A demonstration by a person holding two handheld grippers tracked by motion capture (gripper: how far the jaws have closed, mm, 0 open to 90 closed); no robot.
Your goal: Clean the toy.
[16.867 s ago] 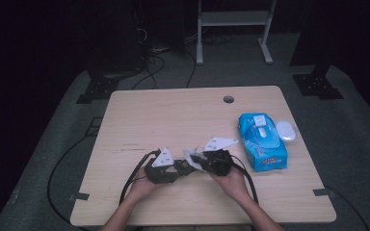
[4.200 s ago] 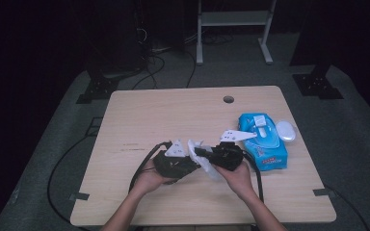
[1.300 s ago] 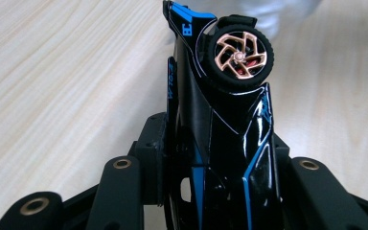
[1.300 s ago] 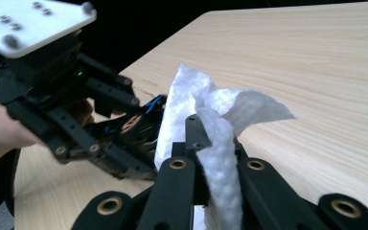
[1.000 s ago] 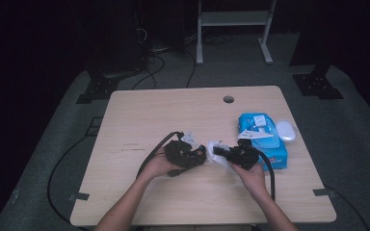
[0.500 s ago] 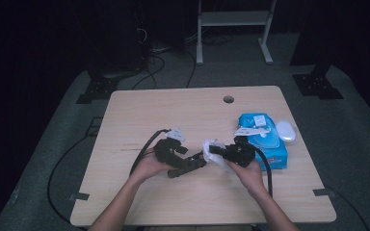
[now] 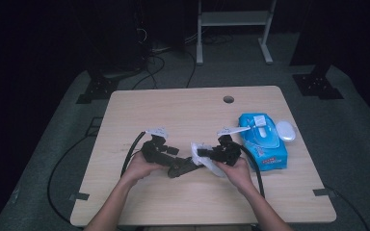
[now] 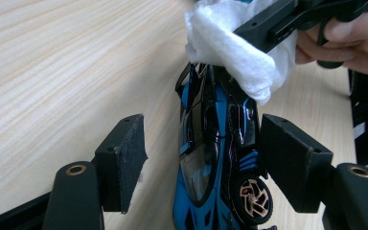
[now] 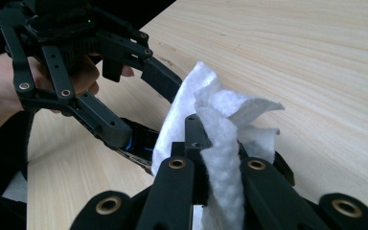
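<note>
The left gripper (image 8: 203,163) has swung back toward the right one since a moment ago. A small blue toy car (image 8: 215,158) is lying on the worktop (image 7: 183,110) between its spread, released pads, not squeezed. The right gripper (image 9: 220,158) is clenching a white wipe (image 9: 215,124) and touching it to the car's far end. A blue wipes pack (image 7: 262,139) is sitting nearby.

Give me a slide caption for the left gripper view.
Blue toy car lies between the open left gripper while a white wipe touches it.
</note>
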